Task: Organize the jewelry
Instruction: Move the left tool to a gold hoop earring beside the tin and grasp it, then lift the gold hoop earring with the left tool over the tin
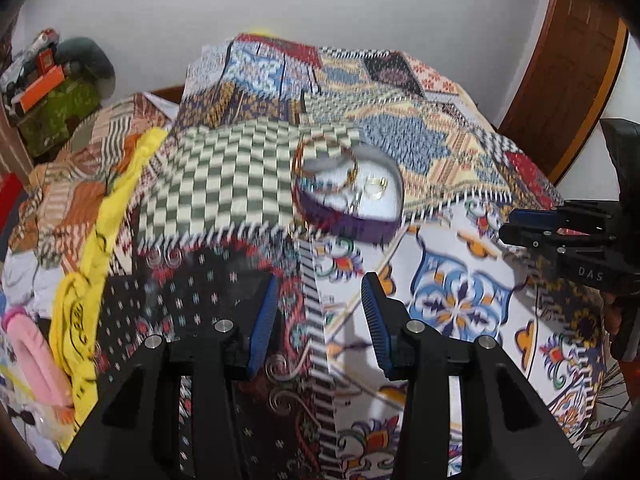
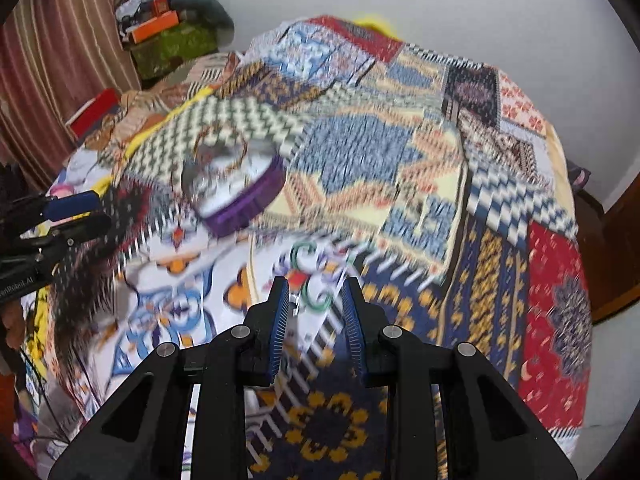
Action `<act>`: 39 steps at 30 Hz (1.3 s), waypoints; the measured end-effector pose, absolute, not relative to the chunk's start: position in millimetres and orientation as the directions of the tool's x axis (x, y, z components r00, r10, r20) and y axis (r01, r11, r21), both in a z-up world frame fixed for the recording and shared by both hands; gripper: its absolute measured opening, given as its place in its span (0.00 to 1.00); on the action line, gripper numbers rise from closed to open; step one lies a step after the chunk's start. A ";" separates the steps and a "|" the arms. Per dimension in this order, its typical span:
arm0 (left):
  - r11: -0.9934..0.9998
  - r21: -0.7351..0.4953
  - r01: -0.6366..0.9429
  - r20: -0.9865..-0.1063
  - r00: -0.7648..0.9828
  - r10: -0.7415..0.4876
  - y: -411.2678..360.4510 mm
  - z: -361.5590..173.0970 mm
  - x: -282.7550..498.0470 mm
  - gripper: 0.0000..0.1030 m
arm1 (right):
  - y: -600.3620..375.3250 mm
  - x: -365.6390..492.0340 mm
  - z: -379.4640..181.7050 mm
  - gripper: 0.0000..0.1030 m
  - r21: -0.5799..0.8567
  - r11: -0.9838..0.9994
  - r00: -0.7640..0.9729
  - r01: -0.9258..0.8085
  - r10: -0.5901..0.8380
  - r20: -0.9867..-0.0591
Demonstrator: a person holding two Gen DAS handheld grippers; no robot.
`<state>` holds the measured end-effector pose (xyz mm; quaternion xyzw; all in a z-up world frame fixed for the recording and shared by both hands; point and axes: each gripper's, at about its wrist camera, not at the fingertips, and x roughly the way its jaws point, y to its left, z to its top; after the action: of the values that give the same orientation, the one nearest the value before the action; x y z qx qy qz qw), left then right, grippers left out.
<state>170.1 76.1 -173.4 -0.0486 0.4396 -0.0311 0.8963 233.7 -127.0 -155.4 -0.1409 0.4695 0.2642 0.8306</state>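
Observation:
A round purple box with a white inside sits on the patchwork cloth. It holds a gold bangle and small gold rings. My left gripper hovers short of the box, open, with only cloth showing between its blue pads. The right gripper reaches in from the right edge of the left wrist view. In the blurred right wrist view the box lies ahead to the left. My right gripper shows a narrow gap with nothing clear in it. The left gripper enters at the left.
The patchwork cloth covers a raised surface that drops off at the right. A yellow cloth and a pink item lie at the left. Boxes are stacked at the back left, and a wooden door stands at the right.

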 end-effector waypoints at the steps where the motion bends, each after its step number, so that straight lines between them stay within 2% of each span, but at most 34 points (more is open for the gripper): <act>1: 0.993 -0.121 0.010 -0.790 0.604 -0.103 76.4 -177.0 168.4 0.41 | -126.3 231.6 -157.6 0.24 0.014 0.816 0.414 -0.578 0.309 -0.856; 5: 0.991 -0.130 0.008 -0.801 0.588 -0.110 75.1 -187.1 163.6 0.41 | -121.6 226.8 -161.1 0.24 0.002 0.797 0.411 -0.604 0.313 -0.857; 10: 0.991 -0.136 0.002 -0.802 0.587 -0.112 76.2 -193.7 164.8 0.41 | -116.5 227.0 -166.1 0.11 -0.007 0.786 0.400 -0.618 0.307 -0.864; 14: 0.988 -0.152 -0.005 -0.806 0.579 -0.121 79.3 -199.8 171.1 0.41 | -115.0 225.3 -168.8 0.08 -0.017 0.788 0.405 -0.615 0.297 -0.865; 27: 0.982 -0.187 -0.003 -0.811 0.564 -0.153 95.8 -216.0 218.8 0.39 | -113.8 239.8 -146.7 0.08 0.012 0.812 0.455 -0.584 0.339 -0.824; 30: 0.985 -0.172 0.004 -0.815 0.562 -0.144 96.7 -220.5 231.7 0.32 | -111.5 247.6 -143.7 0.08 0.029 0.817 0.462 -0.577 0.355 -0.813; 39: 0.997 -0.067 0.038 -0.805 0.589 -0.076 81.5 -231.3 251.2 0.30 | -110.2 256.6 -146.8 0.08 0.080 0.816 0.445 -0.572 0.392 -0.805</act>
<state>251.2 81.5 -231.3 -0.0212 0.4524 -0.0321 0.8910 256.6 -110.2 -146.8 -0.1021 0.4425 0.2856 0.8439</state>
